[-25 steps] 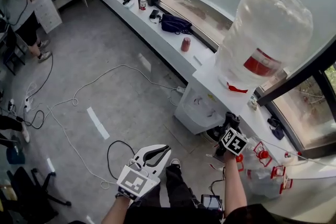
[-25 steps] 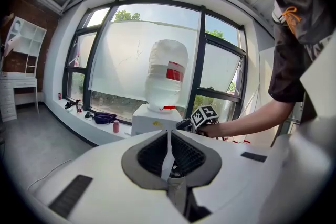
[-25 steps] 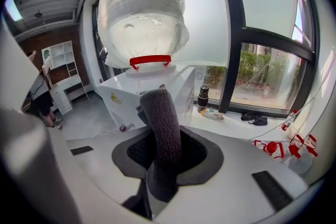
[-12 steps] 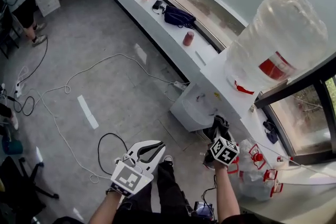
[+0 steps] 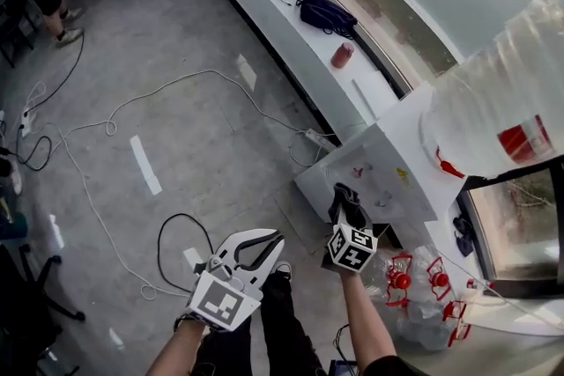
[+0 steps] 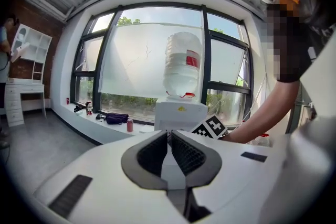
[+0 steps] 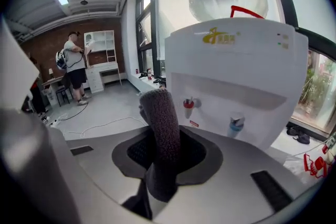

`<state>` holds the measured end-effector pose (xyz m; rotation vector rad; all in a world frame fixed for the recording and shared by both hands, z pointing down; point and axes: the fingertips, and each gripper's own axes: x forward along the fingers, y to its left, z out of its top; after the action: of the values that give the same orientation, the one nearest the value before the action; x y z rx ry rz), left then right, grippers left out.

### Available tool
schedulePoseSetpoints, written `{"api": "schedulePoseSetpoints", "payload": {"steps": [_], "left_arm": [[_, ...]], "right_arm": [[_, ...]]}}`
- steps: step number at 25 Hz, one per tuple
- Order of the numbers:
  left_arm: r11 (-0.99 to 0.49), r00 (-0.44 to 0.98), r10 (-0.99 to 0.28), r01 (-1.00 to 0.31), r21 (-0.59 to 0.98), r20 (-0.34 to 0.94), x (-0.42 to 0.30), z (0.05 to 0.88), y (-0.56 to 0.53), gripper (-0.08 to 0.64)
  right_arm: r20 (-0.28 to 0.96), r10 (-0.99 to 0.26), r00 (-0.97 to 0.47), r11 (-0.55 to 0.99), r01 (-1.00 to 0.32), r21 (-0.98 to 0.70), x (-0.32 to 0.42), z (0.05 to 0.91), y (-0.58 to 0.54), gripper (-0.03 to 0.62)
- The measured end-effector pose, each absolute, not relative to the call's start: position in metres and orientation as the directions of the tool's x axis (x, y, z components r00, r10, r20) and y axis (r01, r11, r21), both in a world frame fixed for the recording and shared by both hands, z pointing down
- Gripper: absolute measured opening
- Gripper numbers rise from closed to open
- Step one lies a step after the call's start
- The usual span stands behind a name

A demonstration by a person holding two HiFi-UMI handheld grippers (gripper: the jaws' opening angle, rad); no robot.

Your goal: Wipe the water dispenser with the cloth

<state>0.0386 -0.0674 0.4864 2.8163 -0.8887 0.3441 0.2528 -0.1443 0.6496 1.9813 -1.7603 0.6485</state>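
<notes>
Cloth (image 7: 161, 134) clamped upright in right claw (image 5: 344, 205), near front edge of water dispenser (image 5: 392, 176), not touching. Floor (image 5: 176, 101) room leftward. Left claw (image 5: 261, 249) pinched together, empty, well apart.

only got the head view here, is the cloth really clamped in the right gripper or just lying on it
Observer: Clamped. In the right gripper view the right gripper has its jaws shut on the dark cloth, which sticks up past them.
Operator: is it on the dispenser yet
Observer: No. The cloth stands short of the water dispenser; its front, with a red tap and a blue tap, shows untouched.
Operator: left one holding anything
Observer: No. The left gripper view shows the left gripper with jaws together and nothing between them.
</notes>
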Motion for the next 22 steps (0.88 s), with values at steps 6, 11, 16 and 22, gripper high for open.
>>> {"api": "schedulePoseSetpoints", "payload": {"steps": [6, 11, 16, 22], "left_arm": [[-0.789, 0.772, -0.557, -0.607, 0.093, 0.307, 0.024, 0.529, -0.088, 0.023], [-0.793, 0.771, -0.551, -0.603, 0.088, 0.32, 0.024, 0.546, -0.088, 0.023], [-0.8, 0.769, -0.532, -0.594, 0.087, 0.353, 0.022, 0.563, -0.08, 0.023], [-0.797, 0.763, -0.525, -0.596, 0.096, 0.377, 0.016, 0.577, -0.082, 0.023]], "right_arm": [[0.574, -0.812, 0.107, -0.143, -0.99, -0.018, 0.245, 0.692, -0.2, 0.103], [0.56, -0.817, 0.14, -0.177, -0.984, -0.013, 0.251, 0.714, -0.235, 0.103], [0.56, -0.803, 0.204, -0.27, -0.962, -0.036, 0.271, 0.735, -0.249, 0.103], [0.587, -0.759, 0.28, -0.405, -0.91, -0.09, 0.308, 0.759, -0.239, 0.103]]}}
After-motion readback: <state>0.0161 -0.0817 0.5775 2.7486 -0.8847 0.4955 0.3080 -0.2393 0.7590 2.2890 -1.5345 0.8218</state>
